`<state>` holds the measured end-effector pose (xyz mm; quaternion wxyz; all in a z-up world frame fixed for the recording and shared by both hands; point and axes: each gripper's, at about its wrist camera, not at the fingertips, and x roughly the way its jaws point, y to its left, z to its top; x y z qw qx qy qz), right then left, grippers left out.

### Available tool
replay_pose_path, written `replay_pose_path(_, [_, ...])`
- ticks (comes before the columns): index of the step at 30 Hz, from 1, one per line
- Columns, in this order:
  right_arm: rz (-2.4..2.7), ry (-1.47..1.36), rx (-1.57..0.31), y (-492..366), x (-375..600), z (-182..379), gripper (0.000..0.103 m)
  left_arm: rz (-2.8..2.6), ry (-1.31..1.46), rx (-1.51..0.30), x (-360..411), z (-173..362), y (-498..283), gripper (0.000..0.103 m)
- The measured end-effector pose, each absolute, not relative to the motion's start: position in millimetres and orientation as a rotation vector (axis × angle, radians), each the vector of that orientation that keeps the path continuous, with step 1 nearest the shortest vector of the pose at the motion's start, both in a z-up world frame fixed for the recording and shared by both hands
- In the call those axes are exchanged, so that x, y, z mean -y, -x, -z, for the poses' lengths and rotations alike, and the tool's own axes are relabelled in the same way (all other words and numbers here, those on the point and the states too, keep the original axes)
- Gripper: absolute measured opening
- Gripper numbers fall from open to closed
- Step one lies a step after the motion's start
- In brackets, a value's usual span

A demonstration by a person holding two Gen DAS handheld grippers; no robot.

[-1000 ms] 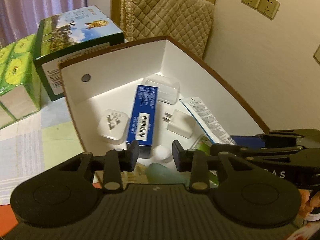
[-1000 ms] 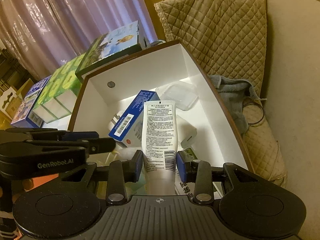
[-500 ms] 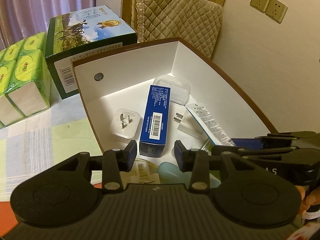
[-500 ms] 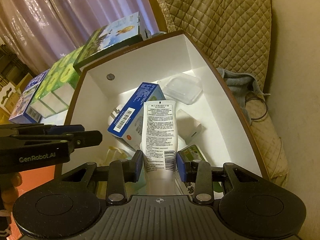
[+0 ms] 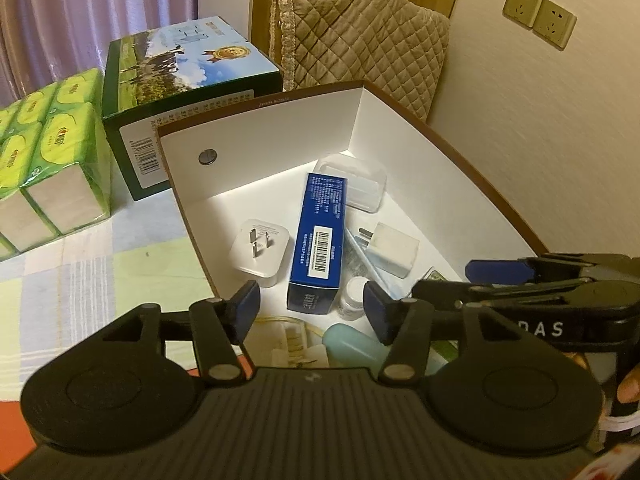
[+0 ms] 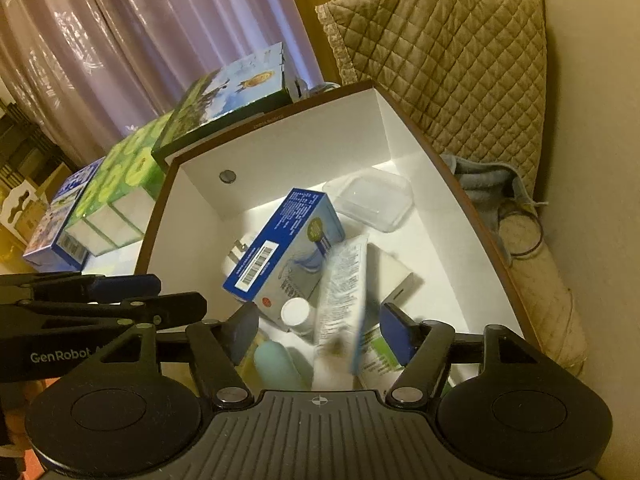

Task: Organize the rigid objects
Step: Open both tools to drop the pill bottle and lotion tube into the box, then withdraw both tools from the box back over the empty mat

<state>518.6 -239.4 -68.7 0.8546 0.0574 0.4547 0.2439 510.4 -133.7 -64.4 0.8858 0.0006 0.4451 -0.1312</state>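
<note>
A white box with a brown rim (image 5: 256, 152) (image 6: 304, 148) holds a blue carton (image 5: 320, 236) (image 6: 280, 248), a white plug adapter (image 5: 260, 250), a white charger (image 5: 394, 250), a clear lidded container (image 5: 352, 178) (image 6: 370, 198), a small white bottle (image 6: 296, 314) and a teal bottle (image 5: 356, 346) (image 6: 274, 362). A white tube (image 6: 340, 304), blurred, lies tilted in the box between my right gripper's open fingers. My right gripper (image 6: 320, 330) is open above the box's near end. My left gripper (image 5: 310, 306) is open and empty over the near end too.
A green milk carton box (image 5: 188, 84) and green tissue packs (image 5: 48, 152) stand left of the box on a checked cloth (image 5: 100, 280). A quilted chair back (image 5: 360, 44) and a wall are behind and to the right.
My right gripper has opened and let go of the white tube, which now drops tilted into the box. My left gripper has opened wider and drawn back slightly.
</note>
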Motion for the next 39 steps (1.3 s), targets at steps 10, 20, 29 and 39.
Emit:
replay_pose_path(10, [-0.509,-0.097,-0.964,-502.1,247.8,65.2,0.069,0.265,0.001,-0.907,131.2,57.2,-496.5,0.062])
replay_pose_path(20, [-0.507,-0.086,-0.936,-486.1,256.6,55.6,0.072,0.236,0.005,-0.874,131.7,44.4,-475.1,0.067])
replay_pose_path(29, [-0.509,-0.052,-0.893,-467.4,260.9,47.8,0.072,0.21,-0.009,-0.829,130.6,31.1,-444.8,0.067])
replay_pose_path(39, [-0.501,-0.082,-0.872,-434.4,257.9,36.6,0.073,0.187,-0.037,-0.79,113.1,15.7,-401.4,0.069])
